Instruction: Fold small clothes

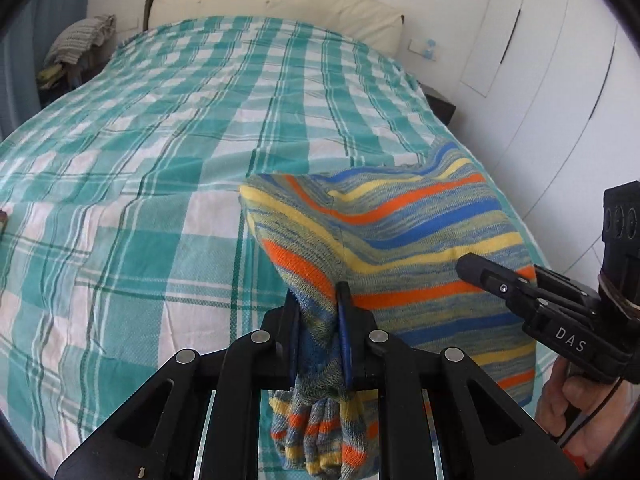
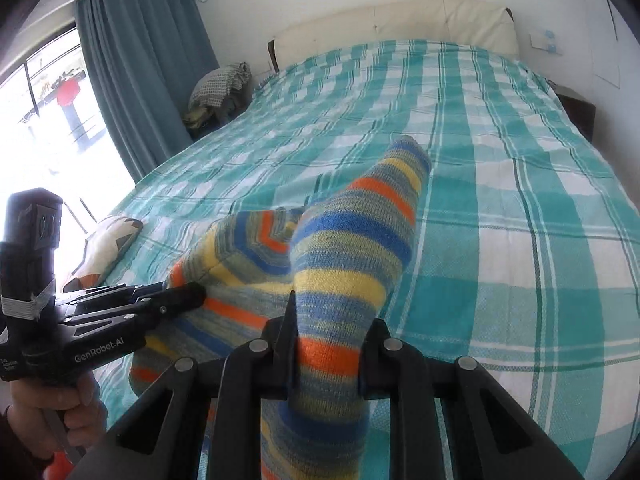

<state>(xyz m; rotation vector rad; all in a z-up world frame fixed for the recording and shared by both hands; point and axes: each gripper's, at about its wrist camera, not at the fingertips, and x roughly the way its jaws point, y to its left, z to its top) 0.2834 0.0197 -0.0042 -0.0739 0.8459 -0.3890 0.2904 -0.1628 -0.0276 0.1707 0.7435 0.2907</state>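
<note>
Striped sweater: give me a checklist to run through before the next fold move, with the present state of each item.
1. Left tool shut on the striped sweater: ok, fabric bunched between its fingers.
2. Right tool shut on the sweater: ok, a striped fold runs between its fingers.
3. Both tools hold separate parts of the garment: ok, each shows in the other's view, apart.
4. Sweater lifted off the checked bedspread: cannot tell, part seems to rest on it.
5. Landing area ahead on the bedspread free of other clothes: ok.
6. Which part each tool holds, hem or sleeve: cannot tell.
</note>
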